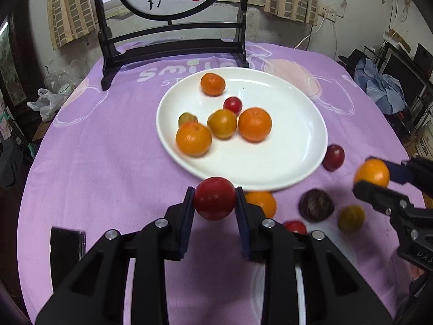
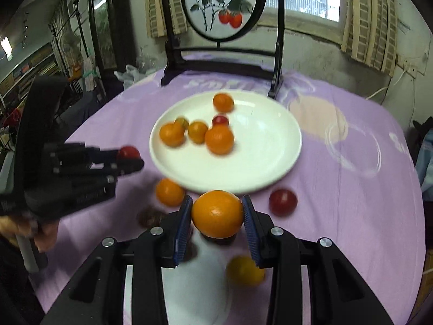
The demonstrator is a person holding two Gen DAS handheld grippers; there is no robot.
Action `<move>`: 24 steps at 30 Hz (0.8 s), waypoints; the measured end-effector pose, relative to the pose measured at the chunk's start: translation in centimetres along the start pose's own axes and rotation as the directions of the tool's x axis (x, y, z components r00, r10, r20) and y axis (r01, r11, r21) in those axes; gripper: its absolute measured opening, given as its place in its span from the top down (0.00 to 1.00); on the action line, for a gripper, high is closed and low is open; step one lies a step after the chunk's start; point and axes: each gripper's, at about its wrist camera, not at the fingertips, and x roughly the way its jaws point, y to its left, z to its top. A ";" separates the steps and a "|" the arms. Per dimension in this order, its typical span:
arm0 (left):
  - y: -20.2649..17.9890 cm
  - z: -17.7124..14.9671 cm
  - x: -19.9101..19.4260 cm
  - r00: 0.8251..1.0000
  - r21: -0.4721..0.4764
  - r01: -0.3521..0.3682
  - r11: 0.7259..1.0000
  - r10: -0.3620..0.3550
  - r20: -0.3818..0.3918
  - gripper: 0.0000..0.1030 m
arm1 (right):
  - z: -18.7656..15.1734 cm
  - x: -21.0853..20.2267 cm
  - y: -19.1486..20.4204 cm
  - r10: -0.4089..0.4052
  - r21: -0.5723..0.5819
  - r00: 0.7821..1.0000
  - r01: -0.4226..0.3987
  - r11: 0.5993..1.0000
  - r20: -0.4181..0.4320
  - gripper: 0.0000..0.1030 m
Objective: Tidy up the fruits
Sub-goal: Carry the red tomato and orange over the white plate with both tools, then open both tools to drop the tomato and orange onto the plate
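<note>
My left gripper (image 1: 215,199) is shut on a red tomato (image 1: 214,198) and holds it above the near rim of the white plate (image 1: 284,146). My right gripper (image 2: 217,214) is shut on an orange (image 2: 217,213) just in front of the plate (image 2: 265,151). The plate holds several oranges and small tomatoes. Loose on the purple cloth lie an orange (image 1: 263,201), a dark red tomato (image 1: 333,157), a dark brown fruit (image 1: 316,205), a yellow-green fruit (image 1: 351,218) and a small red tomato (image 1: 296,226). The right gripper also shows in the left wrist view (image 1: 372,180), the left gripper in the right wrist view (image 2: 130,159).
A black wooden stand (image 1: 173,43) with a round persimmon painting stands at the table's far edge behind the plate. A dark flat object (image 1: 67,246) lies at the near left. The round table's edges fall away to cluttered room on both sides.
</note>
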 end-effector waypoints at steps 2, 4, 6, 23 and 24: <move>-0.2 1.2 0.9 1.000 -0.003 -0.017 1.000 0.017 0.000 0.72 | 1.6 1.2 -0.2 -0.010 0.003 1.000 0.010 1.000 0.005 0.63; -0.3 2.4 2.1 1.000 -0.007 -0.022 1.000 0.022 -0.008 0.72 | 2.5 2.5 -0.4 -0.016 0.006 1.000 0.016 1.000 -0.008 0.63; -0.2 3.3 3.1 1.000 -0.018 -0.025 1.000 0.025 -0.018 0.72 | 3.5 4.2 -0.7 -0.032 0.008 0.999 0.032 0.999 -0.025 0.63; -0.9 4.8 3.6 0.999 -0.058 -0.039 0.998 0.041 0.026 0.29 | 2.5 4.9 -4.1 -0.027 0.115 0.999 0.029 0.993 -0.018 0.55; -0.9 4.5 3.4 0.999 -0.059 -0.038 0.998 0.040 0.022 0.27 | 2.0 4.3 -4.0 -0.020 0.117 1.000 0.021 0.993 -0.015 0.55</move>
